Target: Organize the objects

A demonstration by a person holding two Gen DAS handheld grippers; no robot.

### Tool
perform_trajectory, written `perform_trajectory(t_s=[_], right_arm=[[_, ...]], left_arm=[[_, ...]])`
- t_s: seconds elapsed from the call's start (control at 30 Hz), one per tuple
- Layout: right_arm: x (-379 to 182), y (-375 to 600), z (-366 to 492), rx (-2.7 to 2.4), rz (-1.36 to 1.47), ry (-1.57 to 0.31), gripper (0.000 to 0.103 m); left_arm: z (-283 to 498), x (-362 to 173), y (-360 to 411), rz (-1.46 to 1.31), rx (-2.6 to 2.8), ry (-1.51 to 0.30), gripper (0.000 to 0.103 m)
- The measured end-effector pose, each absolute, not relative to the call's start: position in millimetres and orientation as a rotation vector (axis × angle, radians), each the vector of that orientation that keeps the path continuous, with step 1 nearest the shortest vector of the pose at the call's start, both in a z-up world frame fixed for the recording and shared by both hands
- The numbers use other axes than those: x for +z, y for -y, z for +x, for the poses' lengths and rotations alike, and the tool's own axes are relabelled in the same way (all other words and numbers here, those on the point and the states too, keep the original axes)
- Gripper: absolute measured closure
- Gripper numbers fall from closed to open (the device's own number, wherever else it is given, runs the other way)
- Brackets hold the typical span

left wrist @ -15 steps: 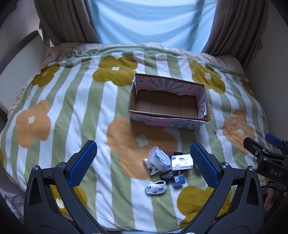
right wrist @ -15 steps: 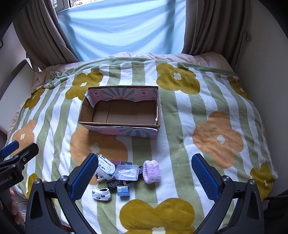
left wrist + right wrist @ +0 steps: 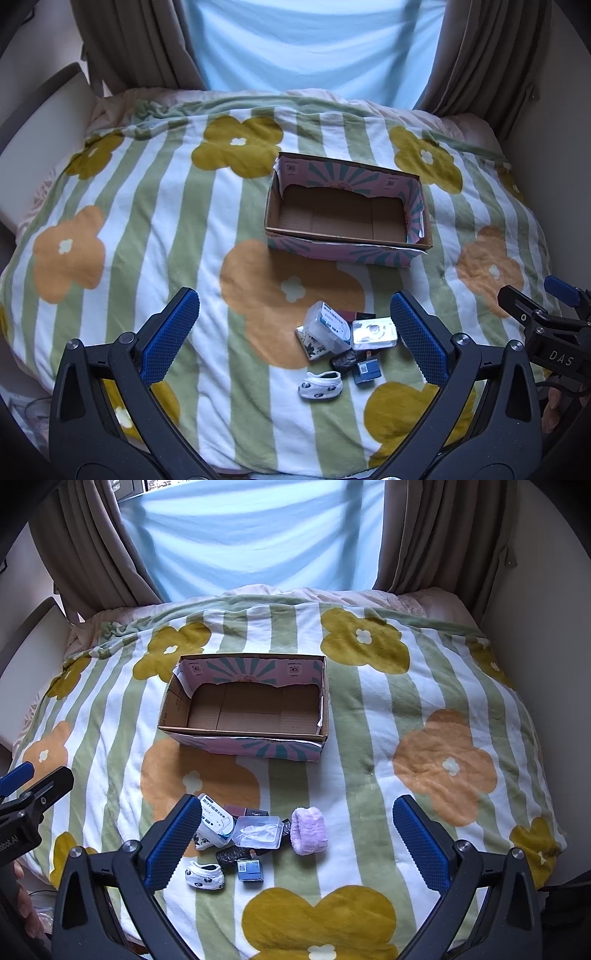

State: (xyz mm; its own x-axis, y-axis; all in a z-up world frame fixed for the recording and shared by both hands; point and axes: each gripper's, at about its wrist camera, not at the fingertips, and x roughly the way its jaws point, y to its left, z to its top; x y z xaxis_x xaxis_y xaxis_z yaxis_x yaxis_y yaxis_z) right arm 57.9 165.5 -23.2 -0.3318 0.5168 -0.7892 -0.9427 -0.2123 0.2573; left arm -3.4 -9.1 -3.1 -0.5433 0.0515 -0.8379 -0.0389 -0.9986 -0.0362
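An empty pink cardboard box (image 3: 347, 218) (image 3: 247, 709) sits mid-bed on a flowered blanket. Nearer me lies a small pile: a white and blue packet (image 3: 330, 325) (image 3: 216, 821), a clear plastic case (image 3: 373, 334) (image 3: 258, 832), a small patterned sock (image 3: 320, 384) (image 3: 205, 877), a dark blue box (image 3: 366, 371) (image 3: 250, 871), a black lump (image 3: 345, 360) (image 3: 229, 856) and a lilac fluffy band (image 3: 309, 830). My left gripper (image 3: 295, 336) hovers open above the pile's left side. My right gripper (image 3: 295, 838) hovers open over the pile, with nothing held.
The blanket (image 3: 147, 221) (image 3: 424, 720) covers the whole bed. Brown curtains (image 3: 129, 48) (image 3: 436, 531) and a pale blue drape hang behind it. A wall (image 3: 535, 609) borders the right side. The other gripper shows at the frame edge in each view.
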Motion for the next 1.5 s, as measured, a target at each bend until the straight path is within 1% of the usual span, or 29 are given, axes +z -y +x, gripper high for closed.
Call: perform_trajectory(t_s=[0.73,0.97,1.5], right_arm=[[-18.7,-165.2,54.3,1.736,-0.682,-0.887,0.001],[-19.2,-162.7,55.9,1.73,-0.652,-0.91,0.001],[-18.8,-161.9,54.8,1.678,-0.622,-0.922,0.001]], left_arm=[[1.4,2.9,6.3,-1.445,2.725,-0.004,0.0],[1.5,4.6,5.9,-1.445,2.741,-0.033,0.0],[2.3,5.9,8.6,-1.439,2.74,-0.031,0.0]])
